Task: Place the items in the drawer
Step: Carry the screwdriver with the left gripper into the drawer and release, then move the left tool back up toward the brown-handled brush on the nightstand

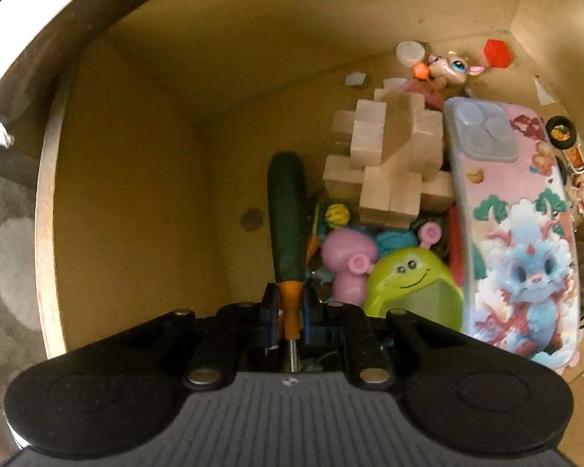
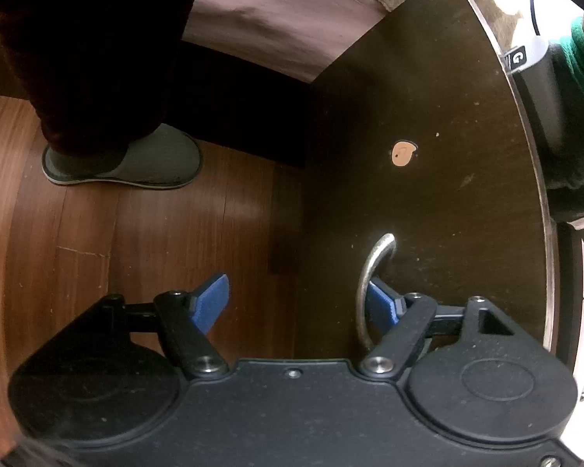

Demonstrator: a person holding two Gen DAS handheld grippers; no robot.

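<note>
Left claw (image 1: 288,311) is down inside the open drawer (image 1: 136,155), clamped tight on a screwdriver (image 1: 287,218) at the orange neck, dark green handle pointing ahead, metal shaft running back. It hangs just beside the pink toy (image 1: 346,264), wooden blocks (image 1: 385,155) and dragon phone case (image 1: 518,233). Next move, I'd say: lower it to the bare floor on the left and let go. Right claw (image 2: 296,303) gapes wide, gripping nothing, one pad apparently hooked behind the metal handle (image 2: 373,272) on the drawer front (image 2: 428,116).
</note>
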